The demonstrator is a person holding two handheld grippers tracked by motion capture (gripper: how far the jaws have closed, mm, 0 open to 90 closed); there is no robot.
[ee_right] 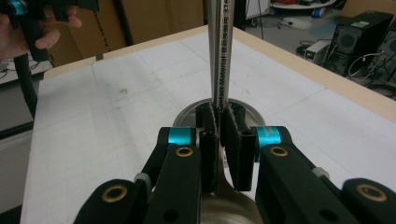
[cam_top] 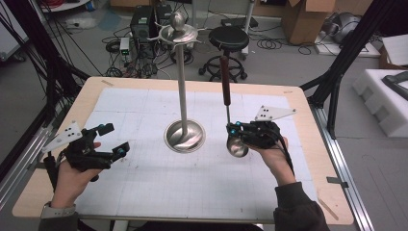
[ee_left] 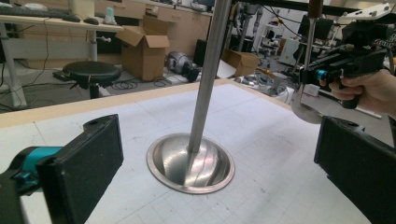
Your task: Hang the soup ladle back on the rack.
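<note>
A big wooden table (cam_top: 298, 96) with a white gridded mat (cam_top: 192, 178) sits in the middle of the room. A tall metal stand (cam_top: 183, 86) rises from a round shiny base (cam_top: 184, 136) in the middle of the mat, with hooks (cam_top: 179, 34) at its top. Just right of the base, the right gripper (cam_top: 236, 131) holds a ladle (cam_top: 230, 103) upright, its jaws squeezed tight on the thin metal handle. The ladle's bowl (cam_top: 237, 147) hangs low by the mat, and its brown grip points up. On the near left, the left gripper (cam_top: 109, 139) sits in the person's hand with its jaws wide apart, holding nothing.
</note>
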